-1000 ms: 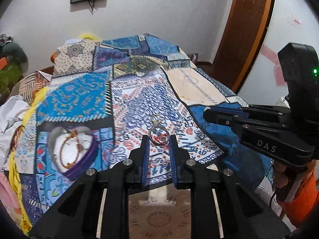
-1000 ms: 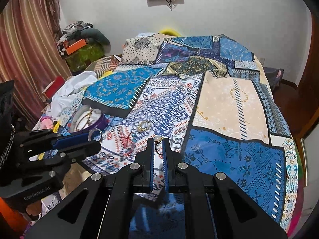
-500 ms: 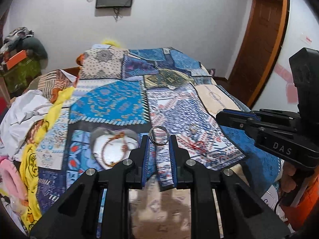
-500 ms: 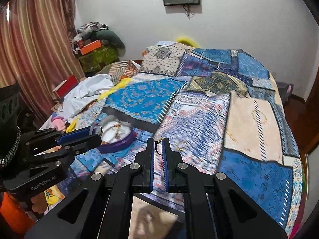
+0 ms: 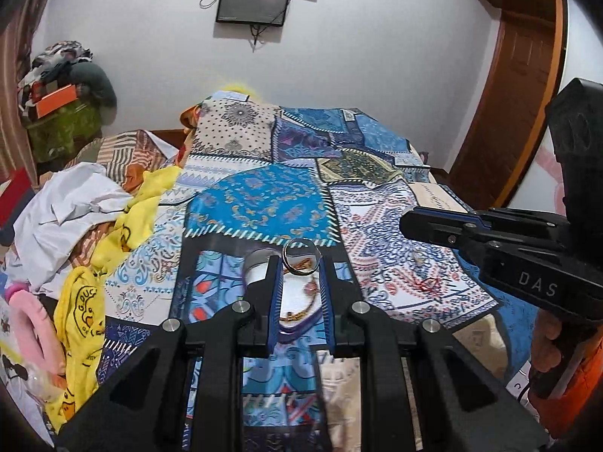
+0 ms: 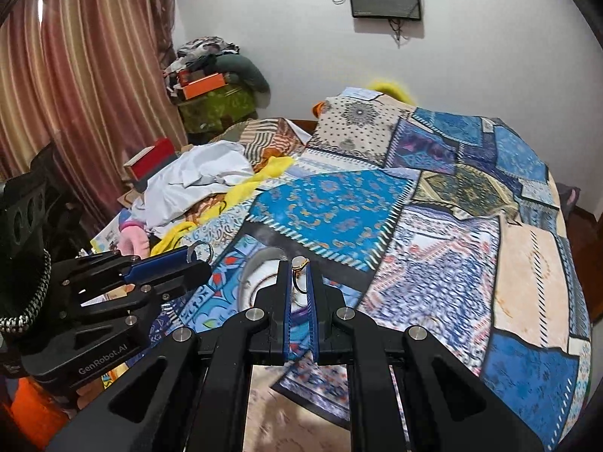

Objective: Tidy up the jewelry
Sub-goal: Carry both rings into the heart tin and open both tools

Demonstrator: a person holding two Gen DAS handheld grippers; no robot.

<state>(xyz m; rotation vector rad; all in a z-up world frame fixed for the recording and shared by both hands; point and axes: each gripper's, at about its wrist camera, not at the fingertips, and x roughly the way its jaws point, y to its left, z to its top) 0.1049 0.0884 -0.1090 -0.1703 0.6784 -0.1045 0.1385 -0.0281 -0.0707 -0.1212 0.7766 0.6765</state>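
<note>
My left gripper [image 5: 299, 263] is shut on a silver ring [image 5: 299, 260], held upright between its blue pads. Right under it on the bed sits a heart-shaped box [image 5: 253, 258] with a silver rim and purple wall. A gold bracelet [image 5: 301, 307] lies inside it. In the right wrist view my right gripper [image 6: 299, 269] is shut on a small gold ring [image 6: 300, 263], just above the same box [image 6: 256, 263]. The left gripper [image 6: 188, 263] with its silver ring [image 6: 200, 250] shows at the left. The right gripper's tip [image 5: 414, 222] enters the left wrist view from the right.
A patchwork bedspread [image 5: 264, 203] covers the bed. White cloth [image 5: 68, 203] and yellow cloth [image 5: 79, 312] are piled at its left side. A small red piece [image 5: 426, 282] lies on the spread to the right of the box. A wooden door [image 5: 520, 75] stands at the far right.
Both grippers have swung left across the bed with their rings still held. The heart-shaped box, earlier off to the left, now lies directly under both sets of fingertips.
</note>
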